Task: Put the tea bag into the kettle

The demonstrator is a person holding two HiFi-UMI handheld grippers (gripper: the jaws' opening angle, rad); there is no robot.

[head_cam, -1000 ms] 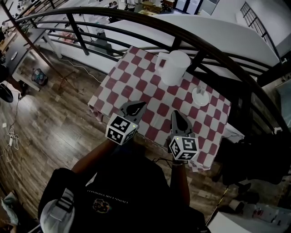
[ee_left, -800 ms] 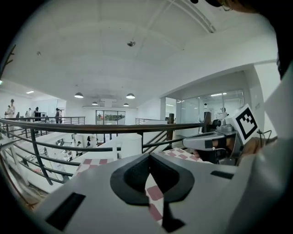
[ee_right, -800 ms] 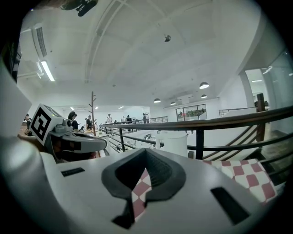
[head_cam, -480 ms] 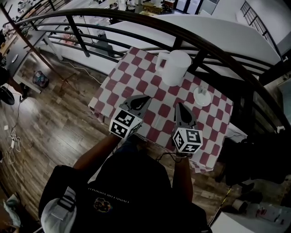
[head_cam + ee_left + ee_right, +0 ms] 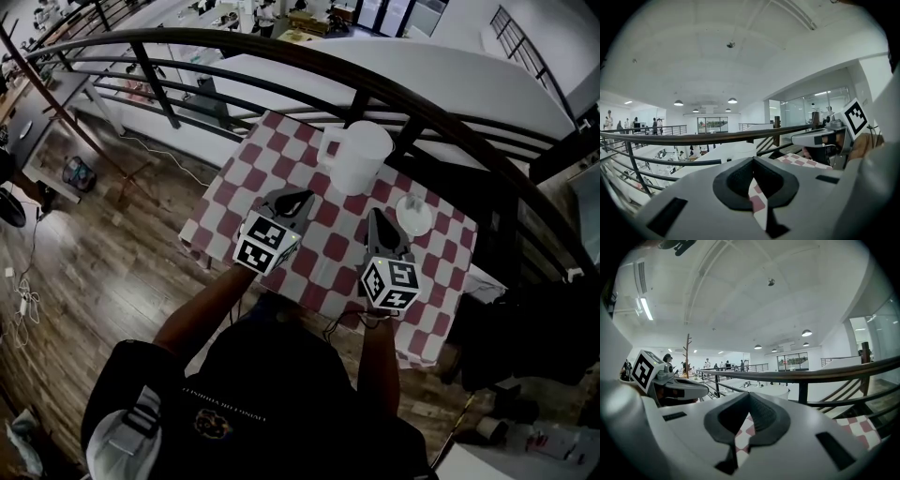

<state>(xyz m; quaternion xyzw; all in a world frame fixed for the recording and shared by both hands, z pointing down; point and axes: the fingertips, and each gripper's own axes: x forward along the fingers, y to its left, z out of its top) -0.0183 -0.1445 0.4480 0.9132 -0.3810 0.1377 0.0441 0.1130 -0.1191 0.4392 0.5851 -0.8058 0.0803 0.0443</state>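
Note:
A white kettle point(image 5: 357, 157) with a handle on its left stands at the far side of the red-and-white checked table point(image 5: 246, 174). To its right lies a small white saucer point(image 5: 413, 215) with a small pale item on it, too small to make out. My left gripper point(image 5: 298, 198) hovers over the table's near half, short of the kettle, jaws shut and empty. My right gripper point(image 5: 377, 217) hangs just left of the saucer, also shut and empty. The kettle point(image 5: 774, 391) shows beyond the closed tips in the right gripper view, and as a white kettle point(image 5: 736, 150) in the left gripper view.
A dark curved railing point(image 5: 403, 97) runs right behind the table, over an open drop to a lower floor. Wooden floor point(image 5: 103, 272) lies to the left. Dark clutter point(image 5: 525, 328) sits on the right. In the left gripper view the right gripper point(image 5: 820, 138) shows at the right.
Both grippers have moved forward over the table, toward the kettle and the saucer. Their jaws have stayed shut.

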